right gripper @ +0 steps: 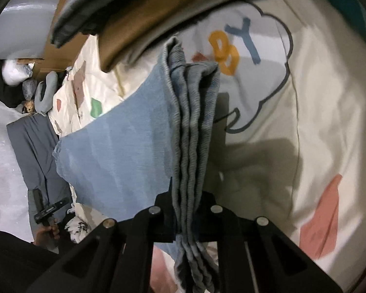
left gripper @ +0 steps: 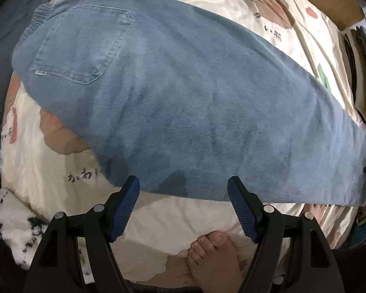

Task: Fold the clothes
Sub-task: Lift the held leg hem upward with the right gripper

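Left wrist view: one pair of jeans (left gripper: 183, 97) lies on the printed bedsheet (left gripper: 268, 24), one back pocket (left gripper: 80, 46) far left; left tongs (left gripper: 183, 190) spread wide, empty. Right tongs (right gripper: 186, 210) pinch the bunched jeans hems.

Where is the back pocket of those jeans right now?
In the left wrist view, the back pocket faces up at upper left on the jeans, beside the waistband.
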A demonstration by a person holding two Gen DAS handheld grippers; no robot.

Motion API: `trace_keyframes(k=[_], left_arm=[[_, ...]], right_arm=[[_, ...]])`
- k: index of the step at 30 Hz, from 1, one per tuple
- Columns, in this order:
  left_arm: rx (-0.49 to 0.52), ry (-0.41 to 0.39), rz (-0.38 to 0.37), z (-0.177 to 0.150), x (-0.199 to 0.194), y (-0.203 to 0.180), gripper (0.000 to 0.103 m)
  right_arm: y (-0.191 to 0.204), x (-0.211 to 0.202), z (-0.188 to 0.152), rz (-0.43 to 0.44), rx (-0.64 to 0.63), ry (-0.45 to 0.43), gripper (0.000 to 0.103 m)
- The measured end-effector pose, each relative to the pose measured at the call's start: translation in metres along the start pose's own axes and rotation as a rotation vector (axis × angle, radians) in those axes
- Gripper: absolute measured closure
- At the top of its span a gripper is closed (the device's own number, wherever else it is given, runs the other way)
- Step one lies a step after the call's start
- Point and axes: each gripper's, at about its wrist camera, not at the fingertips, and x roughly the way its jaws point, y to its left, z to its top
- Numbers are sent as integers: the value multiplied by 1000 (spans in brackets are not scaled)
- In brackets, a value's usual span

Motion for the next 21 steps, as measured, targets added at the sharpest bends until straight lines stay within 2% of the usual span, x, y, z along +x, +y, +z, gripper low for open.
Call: trace_keyframes(k=[3,8,21], left_arm=[[13,14,-4,3,7,-8,28],[14,-12,-46,10,1,-22,28],[82,-36,-71,9,-13,-42,28]], right_arm=[[14,-13,-2,1,-4,-13,94],[36,-30,-4,-5,-12,-19,94],[90,-94,-23,46,-179,-50,95]])
